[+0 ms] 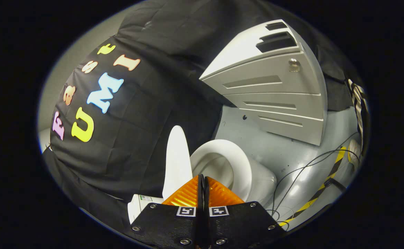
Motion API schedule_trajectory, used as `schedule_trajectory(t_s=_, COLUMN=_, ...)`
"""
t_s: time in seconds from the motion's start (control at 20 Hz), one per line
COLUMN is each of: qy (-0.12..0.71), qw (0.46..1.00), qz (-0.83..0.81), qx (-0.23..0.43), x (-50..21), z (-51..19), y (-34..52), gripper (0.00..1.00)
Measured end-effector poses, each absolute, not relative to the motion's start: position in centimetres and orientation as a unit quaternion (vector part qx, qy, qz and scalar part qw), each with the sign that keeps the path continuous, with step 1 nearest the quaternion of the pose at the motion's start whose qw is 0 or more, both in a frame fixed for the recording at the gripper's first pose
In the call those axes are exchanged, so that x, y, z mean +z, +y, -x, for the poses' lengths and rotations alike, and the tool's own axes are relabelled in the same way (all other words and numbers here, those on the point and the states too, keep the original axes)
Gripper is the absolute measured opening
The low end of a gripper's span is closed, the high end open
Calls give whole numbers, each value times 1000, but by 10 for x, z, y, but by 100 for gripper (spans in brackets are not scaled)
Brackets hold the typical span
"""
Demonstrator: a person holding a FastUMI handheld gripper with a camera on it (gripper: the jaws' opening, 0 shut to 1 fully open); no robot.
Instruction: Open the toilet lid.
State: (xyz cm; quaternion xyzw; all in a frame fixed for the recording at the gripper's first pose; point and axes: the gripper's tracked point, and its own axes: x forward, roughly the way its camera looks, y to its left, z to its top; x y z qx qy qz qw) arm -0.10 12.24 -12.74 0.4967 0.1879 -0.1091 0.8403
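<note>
Lid [177, 160] up already, standing near upright just beyond the fingertips and a little to one side, its thin edge turned toward the camera. Seat [236, 162] and bowl [219, 166] bare and open beside it, just ahead of the fingers. Looks like hard moulded plastic: stiff, light, glossy and likely slippery, hinged at the back so it swings rather than lifts free. Best taken at the free rim, far from the hinge, pinched across the thin edge or nudged from under; a loose hold would probably let it drop back with a slap. Jaws [202, 178] clenched together, tips touching, nothing between them. Task judged as good as done. Further out, a grey drawer unit [274, 93] lying on the pale floor [292, 155], well apart from the bowl. Dark cables [309, 166] and striped tape [326, 180] trailing across the floor near the toilet.
</note>
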Motion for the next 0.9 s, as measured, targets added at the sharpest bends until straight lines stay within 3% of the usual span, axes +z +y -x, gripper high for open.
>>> schedule_trajectory(t_s=0.9, qy=138, qw=911, qz=-383, qx=-63, x=-24, z=-5, y=167, gripper=0)
